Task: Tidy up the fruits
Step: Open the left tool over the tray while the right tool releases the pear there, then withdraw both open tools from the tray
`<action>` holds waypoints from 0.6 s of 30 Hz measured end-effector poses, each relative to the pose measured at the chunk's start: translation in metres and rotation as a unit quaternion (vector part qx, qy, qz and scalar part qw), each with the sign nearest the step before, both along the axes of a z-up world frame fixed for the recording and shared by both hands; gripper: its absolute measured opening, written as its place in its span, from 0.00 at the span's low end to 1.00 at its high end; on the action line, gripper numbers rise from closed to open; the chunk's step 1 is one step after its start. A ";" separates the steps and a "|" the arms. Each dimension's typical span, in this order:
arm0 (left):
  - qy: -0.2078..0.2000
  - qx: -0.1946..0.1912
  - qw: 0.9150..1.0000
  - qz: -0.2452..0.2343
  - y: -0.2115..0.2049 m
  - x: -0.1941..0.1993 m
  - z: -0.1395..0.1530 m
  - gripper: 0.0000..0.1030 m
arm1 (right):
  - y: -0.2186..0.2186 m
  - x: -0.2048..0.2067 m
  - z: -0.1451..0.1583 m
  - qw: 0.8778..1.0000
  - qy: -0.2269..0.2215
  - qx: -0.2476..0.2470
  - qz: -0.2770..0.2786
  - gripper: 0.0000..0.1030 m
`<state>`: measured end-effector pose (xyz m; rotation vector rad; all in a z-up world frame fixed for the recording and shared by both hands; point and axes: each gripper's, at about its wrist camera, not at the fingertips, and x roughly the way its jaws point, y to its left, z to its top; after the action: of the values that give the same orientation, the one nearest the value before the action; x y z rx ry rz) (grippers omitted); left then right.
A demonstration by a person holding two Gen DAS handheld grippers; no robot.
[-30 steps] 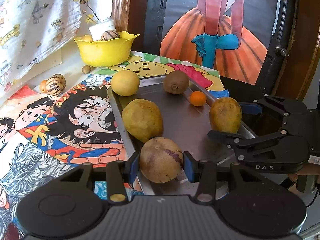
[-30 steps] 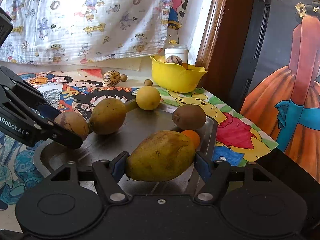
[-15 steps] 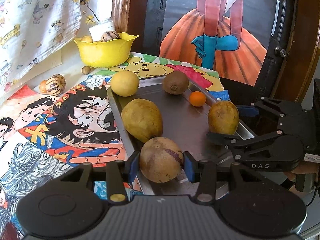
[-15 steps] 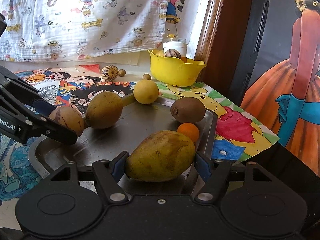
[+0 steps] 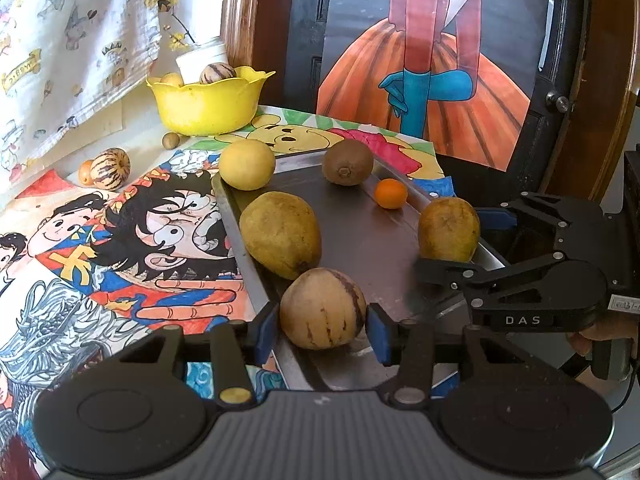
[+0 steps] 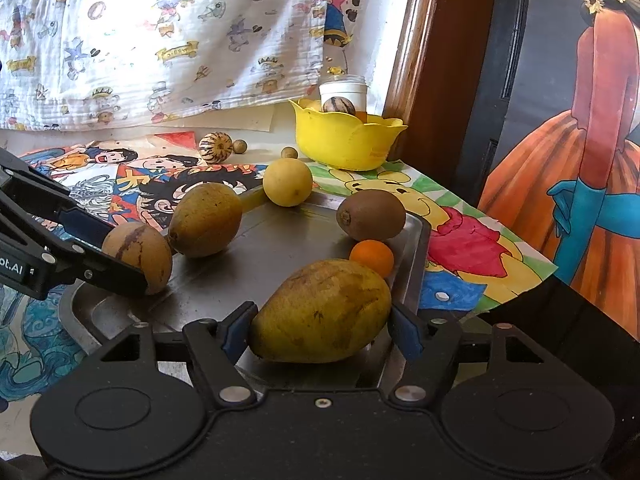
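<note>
On smooth metal tray [image 5: 384, 248], oval rough-skinned mango [image 6: 320, 312] between right gripper [image 6: 320, 330] pads.

From the left wrist, the white jar [image 5: 202, 58] at eleven o'clock stood half hidden behind the yellow bowl [image 5: 208, 104]. The right gripper [image 5: 486, 246] blocked the metal tray [image 5: 360, 240]'s three o'clock edge, and its holder's hand [image 5: 608, 330] was cut off by the frame. Whether the pads touched either fruit could not be told.
</note>
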<state>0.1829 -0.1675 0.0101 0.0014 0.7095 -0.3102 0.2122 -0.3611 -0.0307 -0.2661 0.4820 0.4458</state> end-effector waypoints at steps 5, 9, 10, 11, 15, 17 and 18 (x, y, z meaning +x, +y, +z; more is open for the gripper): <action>0.002 -0.011 1.000 0.002 0.003 -0.003 0.001 0.50 | -0.005 -0.007 0.001 1.000 -0.002 0.005 -0.009 0.71; 0.002 -0.022 1.000 0.002 0.004 -0.008 0.004 0.51 | -0.005 -0.012 0.003 1.000 0.002 0.009 -0.013 0.72; -0.001 -0.024 1.000 0.003 0.005 -0.010 0.006 0.51 | -0.005 -0.014 0.004 1.000 0.001 0.009 -0.014 0.72; -0.004 -0.024 1.000 0.004 0.005 -0.012 0.008 0.51 | -0.004 -0.015 0.005 1.000 0.001 0.010 -0.015 0.73; -0.016 -0.030 0.999 0.013 0.012 -0.019 0.016 0.58 | -0.001 -0.024 0.012 1.000 -0.004 0.015 -0.019 0.77; -0.019 -0.036 0.999 0.020 0.017 -0.022 0.020 0.62 | 0.000 -0.028 0.017 0.999 -0.007 0.021 -0.023 0.80; -0.021 -0.038 0.999 0.025 0.019 -0.024 0.022 0.66 | 0.001 -0.030 0.019 0.999 -0.008 0.023 -0.024 0.81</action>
<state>0.1586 -0.1480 0.0317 -0.0824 0.6543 -0.2883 0.1818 -0.3605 -0.0117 -0.2132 0.4608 0.4066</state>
